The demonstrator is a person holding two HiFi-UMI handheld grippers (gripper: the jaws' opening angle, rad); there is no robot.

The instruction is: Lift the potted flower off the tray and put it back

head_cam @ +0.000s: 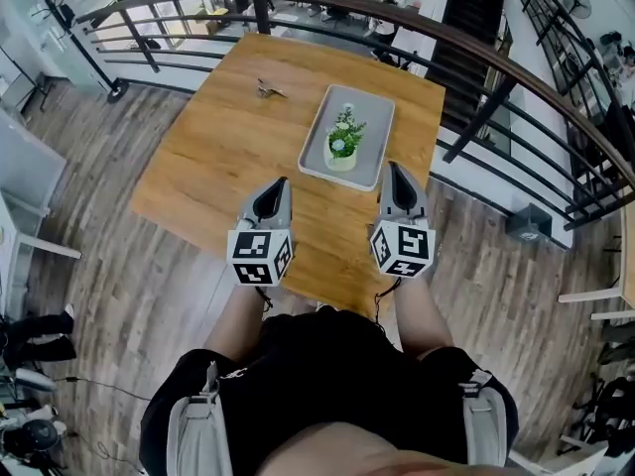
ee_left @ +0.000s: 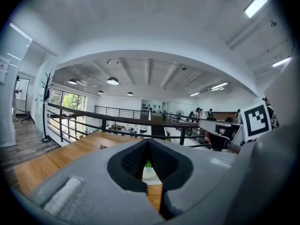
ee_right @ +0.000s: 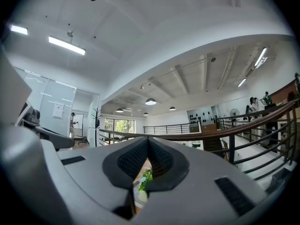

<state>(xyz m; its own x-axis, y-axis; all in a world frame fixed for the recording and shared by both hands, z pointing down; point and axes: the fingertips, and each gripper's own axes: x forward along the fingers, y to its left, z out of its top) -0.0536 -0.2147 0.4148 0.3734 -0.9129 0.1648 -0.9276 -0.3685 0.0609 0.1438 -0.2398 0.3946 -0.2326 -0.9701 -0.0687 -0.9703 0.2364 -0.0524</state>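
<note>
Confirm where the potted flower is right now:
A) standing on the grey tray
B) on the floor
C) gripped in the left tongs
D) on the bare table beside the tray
A: the potted flower stands upright on the tray, while the left tongs and right tongs are shut and empty, short of it.

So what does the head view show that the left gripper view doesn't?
Only the head view: the whole grey rectangular tray, the left gripper and right gripper seen whole, side by side short of it, and the person's dark-clothed body. Only the left gripper view: the white ceiling with round pendant lamps, and that gripper's black fingers meeting at their tips. Both: the light wooden table, the small green flower in its white pot, and the curved dark railing.
</note>
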